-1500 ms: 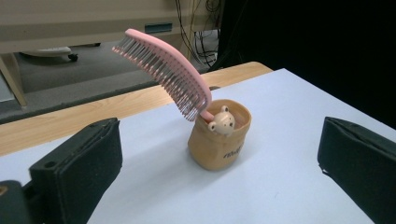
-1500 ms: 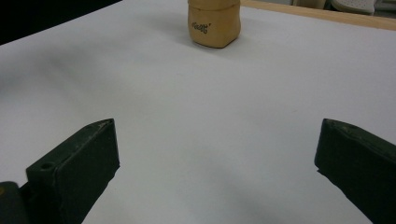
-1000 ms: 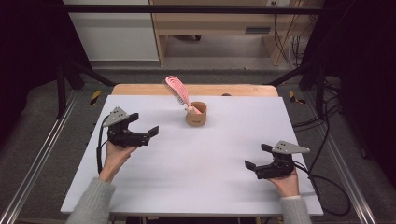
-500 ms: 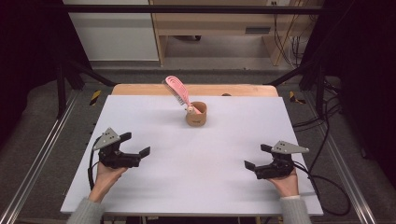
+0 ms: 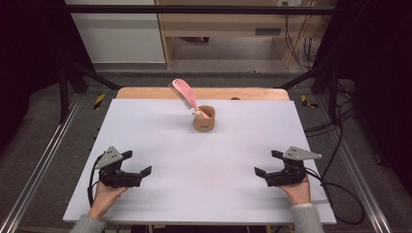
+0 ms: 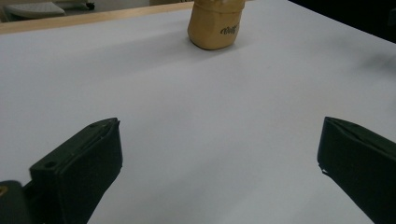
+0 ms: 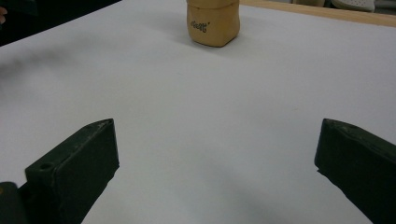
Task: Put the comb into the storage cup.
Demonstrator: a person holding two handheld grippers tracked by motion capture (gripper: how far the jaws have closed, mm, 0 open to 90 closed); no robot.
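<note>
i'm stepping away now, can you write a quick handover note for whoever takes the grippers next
Left gripper: open, empty, low over the near left of the table.
Right gripper: open, empty, low over the near right.
Cup: upright at the far middle of the table, apart from both grippers. The pink comb stands in it, head up, leaning to the left.
Done: the comb sits in the cup.
Left: nothing plainly pending; both grippers look parked. Check the comb sits steady.
</note>
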